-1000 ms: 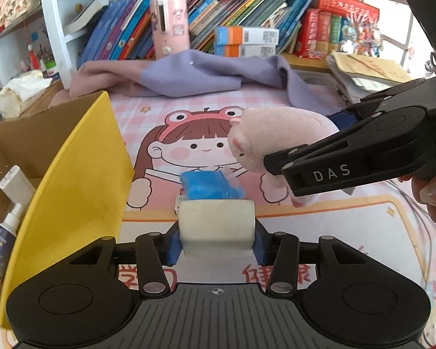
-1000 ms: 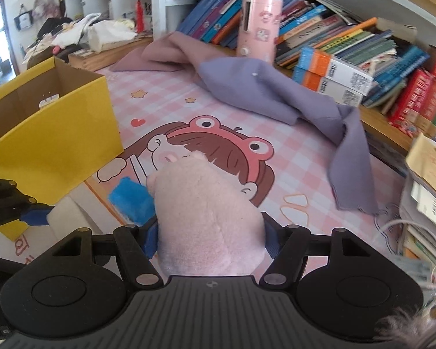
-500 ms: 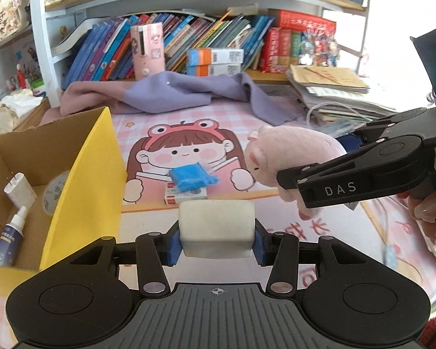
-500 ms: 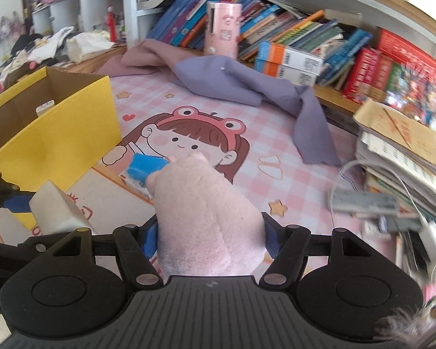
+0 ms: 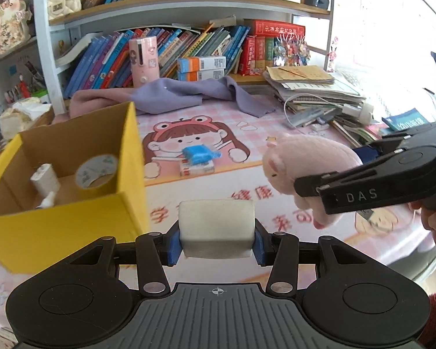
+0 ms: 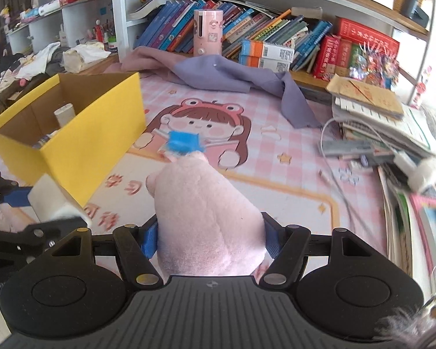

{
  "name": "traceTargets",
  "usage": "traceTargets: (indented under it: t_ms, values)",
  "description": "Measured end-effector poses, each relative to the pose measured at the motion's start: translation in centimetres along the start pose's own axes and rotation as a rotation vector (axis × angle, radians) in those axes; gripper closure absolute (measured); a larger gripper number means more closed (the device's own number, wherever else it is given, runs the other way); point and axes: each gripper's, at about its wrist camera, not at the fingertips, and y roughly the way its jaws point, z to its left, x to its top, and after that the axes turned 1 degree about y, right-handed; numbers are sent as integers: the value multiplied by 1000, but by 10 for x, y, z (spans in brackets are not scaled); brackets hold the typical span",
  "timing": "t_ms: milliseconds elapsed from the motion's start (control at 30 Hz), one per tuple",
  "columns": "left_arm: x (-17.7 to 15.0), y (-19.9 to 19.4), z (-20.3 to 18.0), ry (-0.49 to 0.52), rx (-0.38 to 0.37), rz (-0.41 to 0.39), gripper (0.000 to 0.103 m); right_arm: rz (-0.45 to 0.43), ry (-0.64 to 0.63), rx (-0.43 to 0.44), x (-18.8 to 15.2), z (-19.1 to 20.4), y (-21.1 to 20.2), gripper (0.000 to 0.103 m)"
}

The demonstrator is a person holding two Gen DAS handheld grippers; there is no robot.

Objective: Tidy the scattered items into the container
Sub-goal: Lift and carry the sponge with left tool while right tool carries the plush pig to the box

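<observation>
Pink plush clamped between right tongs.

Bright daylight from the blown-out right side; fisheye-bent edges, slight motion blur low down

Left wrist view: mounted behind the left gripper, looking forward and downward along its fingers across the surface toward the bookshelf. The yellow box lies close at lower left, its interior visible. The right gripper enters from the right edge, seen side-on.

Right wrist view: mounted behind the right gripper, facing the same way, tilted downward, set further right. The yellow box stands left of centre. The left gripper appears at the left edge.

Shared field: the cartoon mat, the purple cloth, the pink cylinder, the book row and the paper stack.
</observation>
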Motion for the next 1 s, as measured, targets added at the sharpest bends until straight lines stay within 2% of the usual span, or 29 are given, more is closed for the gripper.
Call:
traceTargets:
  t_ms: [167,533,1000]
  values:
    - [-20,-26,17,-12,19,-4,58,15,23,1,-18,32,-16,37]
    - [-56,-66,47,-54,51,2,58,-6,-54,55,-38,104,-43,37]
    - [-85,-96,76,-109,103,11,58,0,-141,108,-45,161,-53,37]
